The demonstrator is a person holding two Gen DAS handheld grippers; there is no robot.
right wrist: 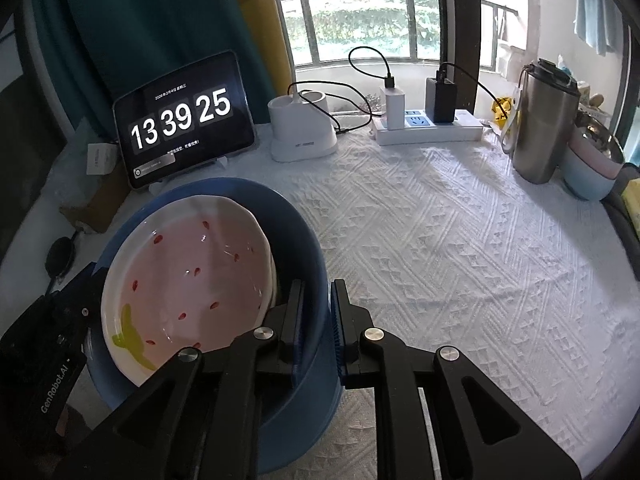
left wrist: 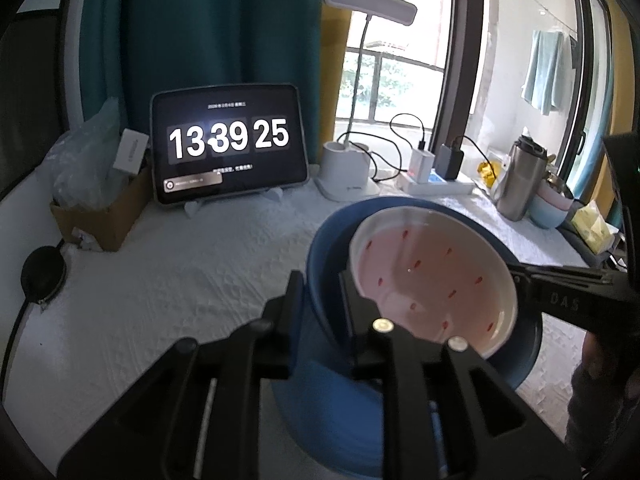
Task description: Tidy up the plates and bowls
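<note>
Pink strawberry-patterned ceramic plate [right wrist: 188, 280] leaned tilted inside the deep blue plastic bowl [right wrist: 308, 264], whose wall was pinched on opposite sides by both black grippers: the right gripper [right wrist: 318, 320] clamped on the near rim, the left gripper [left wrist: 320, 300] likewise. Bowl rested on the white quilted tablecloth [right wrist: 460, 260]. Farther back stood a tablet clock [right wrist: 182, 120] and steel tumbler [right wrist: 544, 120].
</note>
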